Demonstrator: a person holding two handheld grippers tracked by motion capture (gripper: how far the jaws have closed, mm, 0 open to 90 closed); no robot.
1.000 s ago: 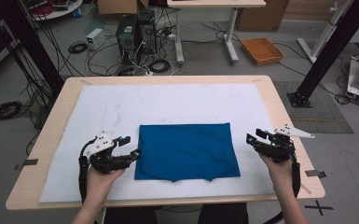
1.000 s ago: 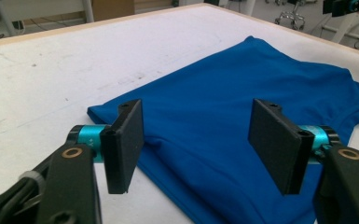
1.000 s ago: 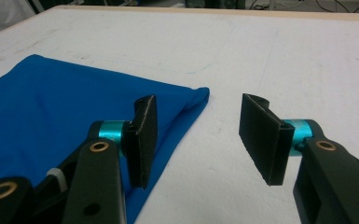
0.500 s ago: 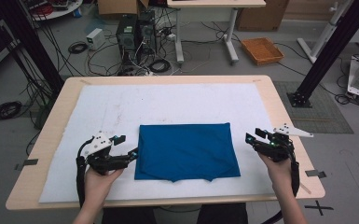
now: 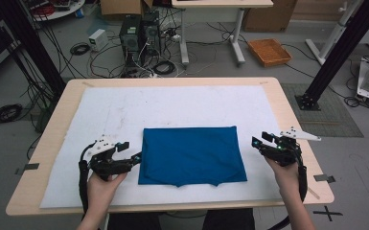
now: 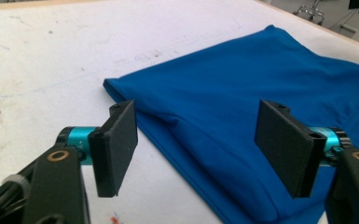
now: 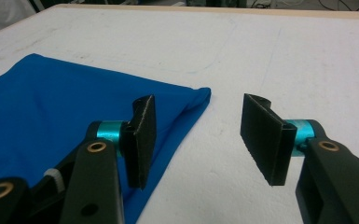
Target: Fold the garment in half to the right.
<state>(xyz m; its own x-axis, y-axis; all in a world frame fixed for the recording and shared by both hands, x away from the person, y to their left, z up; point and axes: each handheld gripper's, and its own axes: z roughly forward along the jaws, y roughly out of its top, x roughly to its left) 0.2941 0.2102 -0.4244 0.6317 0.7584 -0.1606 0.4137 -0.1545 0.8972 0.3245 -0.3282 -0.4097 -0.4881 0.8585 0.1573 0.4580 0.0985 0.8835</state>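
Since 1 s ago little has shifted: the left gripper (image 5: pixel 135 158) sits at the left edge of the blue T-shirt (image 5: pixel 191 154) much as before, and its jaws have just been opening, ending a touch narrower than their widest. They now stand wide apart, with the shirt's left fold edge (image 6: pixel 168 135) lying under and between them, not pinched. The right gripper (image 5: pixel 259 143) has not moved; its jaws are well open and hold nothing, hovering just beside the shirt's right edge, 1 pad over the cloth (image 7: pixel 74 121), the other over the bare white mat (image 5: pixel 172 105).

The shirt is folded into a flat rectangle, centred near the front of the wooden table (image 5: pixel 287 124). Judged from the wrinkles and soft edges: light, limp knit, several layers, likely to sag and unfold if lifted by 1 point. Best hold is at the 2 side fold edges or near corners, pinching all layers together.
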